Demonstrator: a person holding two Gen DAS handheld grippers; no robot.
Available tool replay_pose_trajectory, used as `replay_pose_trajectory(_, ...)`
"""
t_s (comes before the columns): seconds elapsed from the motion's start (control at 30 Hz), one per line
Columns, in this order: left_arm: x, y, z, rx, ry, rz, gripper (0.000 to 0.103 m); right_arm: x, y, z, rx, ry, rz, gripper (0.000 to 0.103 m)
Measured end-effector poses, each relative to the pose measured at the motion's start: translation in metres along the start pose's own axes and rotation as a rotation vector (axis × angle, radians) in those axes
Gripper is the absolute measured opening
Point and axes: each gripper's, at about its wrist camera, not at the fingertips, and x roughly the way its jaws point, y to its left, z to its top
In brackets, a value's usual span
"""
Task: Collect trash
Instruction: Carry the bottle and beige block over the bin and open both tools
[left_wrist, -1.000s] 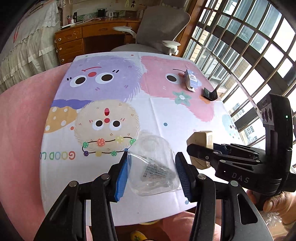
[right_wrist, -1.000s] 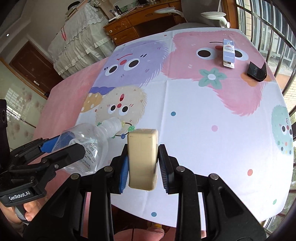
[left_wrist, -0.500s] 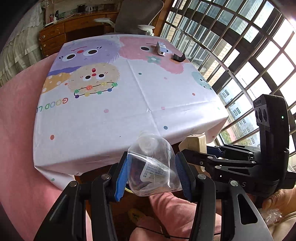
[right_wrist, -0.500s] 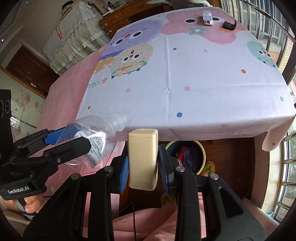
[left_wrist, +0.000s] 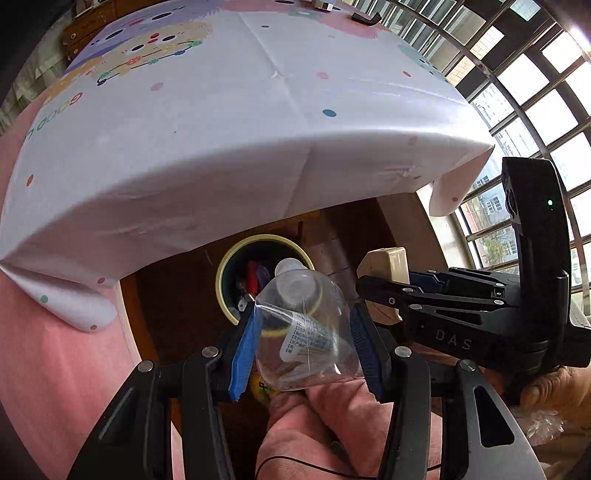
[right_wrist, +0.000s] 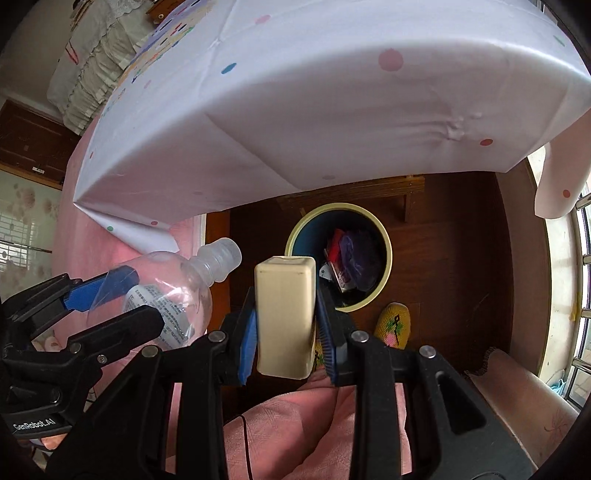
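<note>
Left gripper clamps a clear bottle; right gripper clamps a beige box. Both hover over the bin, half-hidden under the cloth's near edge.

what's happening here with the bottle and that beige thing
A person is clearing trash with a handheld tool in each hand. The left tool is shut on a clear plastic bottle, and the right tool is shut on a beige box. Both are held out past the table edge, over a round bin on the floor that already has trash in it. Nothing has been dropped yet. Two small items sit at the table's far end.
</note>
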Motion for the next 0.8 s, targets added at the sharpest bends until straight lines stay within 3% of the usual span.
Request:
replay_pose_trajectory(0.23, 0.107, 0.024, 0.001, -0.065, 0.029, -0.013, 0.050, 0.092, -0.046, 0.002, 0.002, 0.043, -0.016, 0.026)
replay_pose_trajectory(0.4, 0.160, 0.043, 0.007, -0.088, 0.027, 0.005, 0.050, 0.144, -0.067, 0.010, 0.004, 0.062, -0.031, 0.026)
replay_pose_trajectory(0.8, 0.211, 0.067, 0.012, -0.063, 0.020, 0.053, 0.050, 0.201, -0.080, 0.021, 0.009, 0.061, -0.038, 0.026)
